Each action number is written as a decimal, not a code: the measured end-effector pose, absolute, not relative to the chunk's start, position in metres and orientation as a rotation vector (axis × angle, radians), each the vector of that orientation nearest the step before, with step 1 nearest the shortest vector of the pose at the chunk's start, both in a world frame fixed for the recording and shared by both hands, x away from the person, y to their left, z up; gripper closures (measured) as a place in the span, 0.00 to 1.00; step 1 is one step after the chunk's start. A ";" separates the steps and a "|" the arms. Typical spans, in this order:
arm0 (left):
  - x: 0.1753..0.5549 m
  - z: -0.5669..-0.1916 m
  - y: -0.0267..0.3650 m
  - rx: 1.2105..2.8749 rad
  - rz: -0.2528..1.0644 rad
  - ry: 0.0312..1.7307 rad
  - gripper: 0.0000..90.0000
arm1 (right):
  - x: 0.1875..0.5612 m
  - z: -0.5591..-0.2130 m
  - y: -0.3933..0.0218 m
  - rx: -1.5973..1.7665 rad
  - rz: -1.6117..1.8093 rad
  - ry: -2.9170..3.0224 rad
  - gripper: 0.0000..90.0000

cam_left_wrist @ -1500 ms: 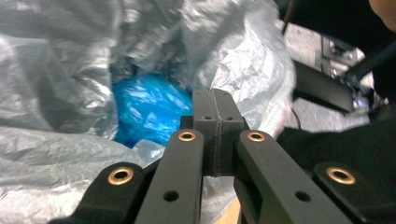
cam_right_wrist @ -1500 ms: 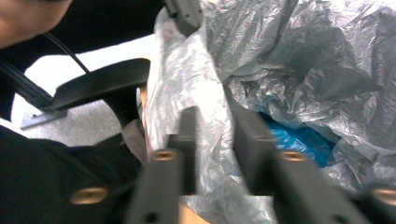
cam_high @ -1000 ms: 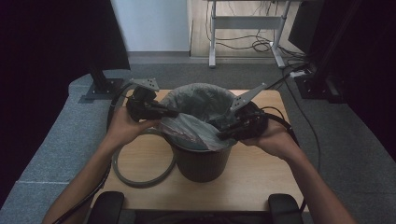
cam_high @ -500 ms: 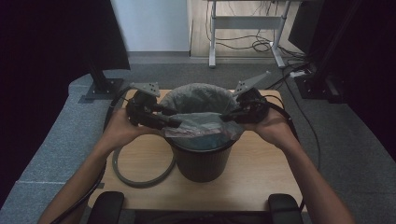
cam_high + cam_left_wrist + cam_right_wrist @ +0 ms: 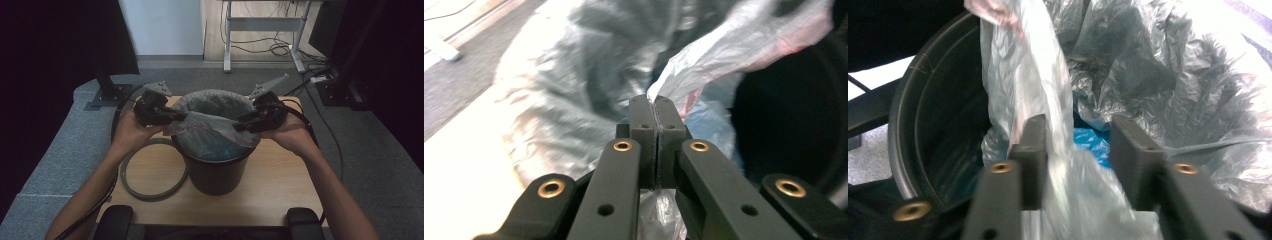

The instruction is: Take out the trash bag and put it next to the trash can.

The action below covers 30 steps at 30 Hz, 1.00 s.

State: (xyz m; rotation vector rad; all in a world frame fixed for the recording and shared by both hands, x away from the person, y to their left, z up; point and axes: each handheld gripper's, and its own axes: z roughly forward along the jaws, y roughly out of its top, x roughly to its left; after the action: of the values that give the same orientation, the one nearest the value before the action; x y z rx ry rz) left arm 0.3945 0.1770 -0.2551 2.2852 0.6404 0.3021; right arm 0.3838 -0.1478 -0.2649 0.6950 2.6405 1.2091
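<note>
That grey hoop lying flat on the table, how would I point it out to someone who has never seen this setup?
Start at the light wooden table and find the black round waste bin lined with a thin translucent plastic bag. Just left of the bin's base, under the person's left forearm, lies the flat grey ring. It is the one open hoop lying flat on the tabletop, with bare wood showing through its middle.

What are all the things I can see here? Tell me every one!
Bin: one, black, middle of the table.
Plastic bag: one, clear grey, lining the bin, stretched across its mouth.
Ring: one, grey, flat on the table, left of the bin.
Table: one, light wood.
Desk frame: one, white, at the back.
Left gripper: one, black, shut on the bag's edge.
Right gripper: one, black, jaws just opening, bag film between them.
Person's hands: two, one on each gripper.
</note>
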 end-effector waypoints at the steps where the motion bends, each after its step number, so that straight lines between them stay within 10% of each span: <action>1: 0.397 -0.255 0.178 2.290 0.322 0.656 0.99 | 0.384 -0.266 -0.149 0.702 1.209 2.638 0.59; 10: 0.420 -0.265 0.188 2.279 0.290 0.751 0.97 | 0.389 -0.273 -0.160 0.741 1.218 2.587 0.43; 19: 0.440 -0.281 0.191 2.283 0.203 0.875 0.52 | 0.396 -0.279 -0.164 0.833 1.115 2.453 0.23; 26: 0.439 -0.283 0.185 2.300 0.221 0.839 0.70 | 0.406 -0.286 -0.169 1.019 1.054 2.400 0.23; 30: 0.437 -0.278 0.185 2.268 0.283 0.832 0.82 | 0.412 -0.289 -0.174 1.075 1.061 2.447 0.49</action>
State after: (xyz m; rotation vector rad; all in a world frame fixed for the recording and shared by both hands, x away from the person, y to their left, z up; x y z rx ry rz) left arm 0.4366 0.1846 -0.2782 2.2680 0.8324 0.2832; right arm 0.4119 -0.1736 -0.2894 1.0747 2.4472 1.0610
